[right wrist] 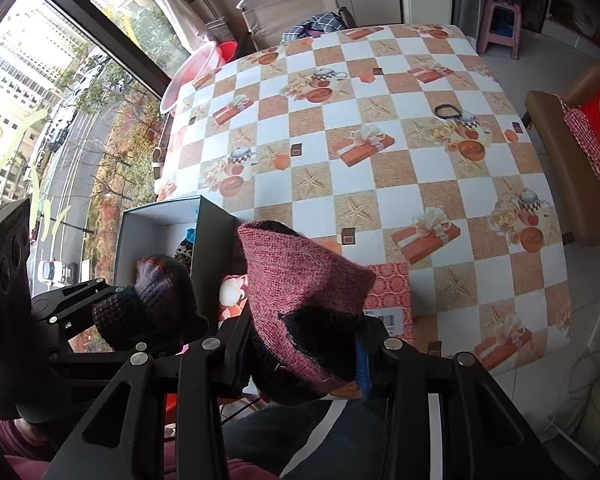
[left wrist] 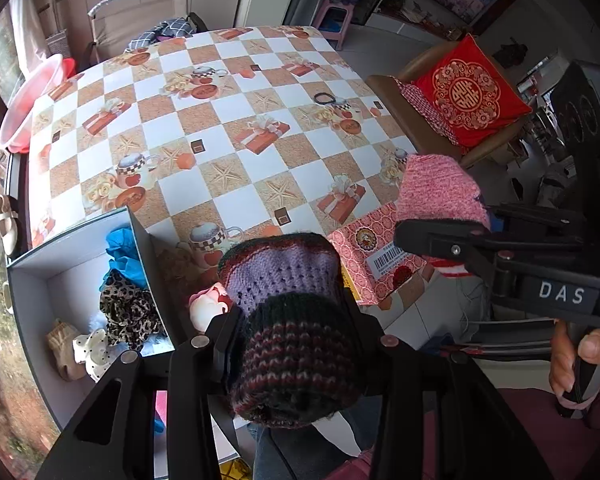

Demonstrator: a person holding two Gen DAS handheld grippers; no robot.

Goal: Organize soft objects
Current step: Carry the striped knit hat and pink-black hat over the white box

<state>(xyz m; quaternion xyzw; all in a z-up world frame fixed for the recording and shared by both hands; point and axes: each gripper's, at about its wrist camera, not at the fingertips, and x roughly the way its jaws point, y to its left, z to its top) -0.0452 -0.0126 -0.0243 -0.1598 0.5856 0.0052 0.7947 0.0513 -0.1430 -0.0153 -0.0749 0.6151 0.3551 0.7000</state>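
My left gripper point(left wrist: 296, 344) is shut on a knitted piece in purple, dark green and maroon stripes point(left wrist: 288, 300), held above the table's near edge; it also shows in the right wrist view point(right wrist: 148, 304). My right gripper point(right wrist: 308, 344) is shut on a pink knitted piece with a black patch point(right wrist: 300, 280), seen in the left wrist view point(left wrist: 440, 192) at the right. A grey open box point(left wrist: 32, 276) at the near left holds a blue cloth point(left wrist: 124, 252), a leopard scrunchie point(left wrist: 128, 312), a polka-dot piece point(left wrist: 96, 352) and a beige piece point(left wrist: 62, 344).
The table has a checkered printed cloth point(left wrist: 220, 120). A black hair tie point(left wrist: 326, 98) lies far right on it. A red patterned flat packet point(left wrist: 376, 248) lies near the front edge. A chair with a red cushion point(left wrist: 468, 92) stands at the right. A pink basin point(left wrist: 28, 100) is at the far left.
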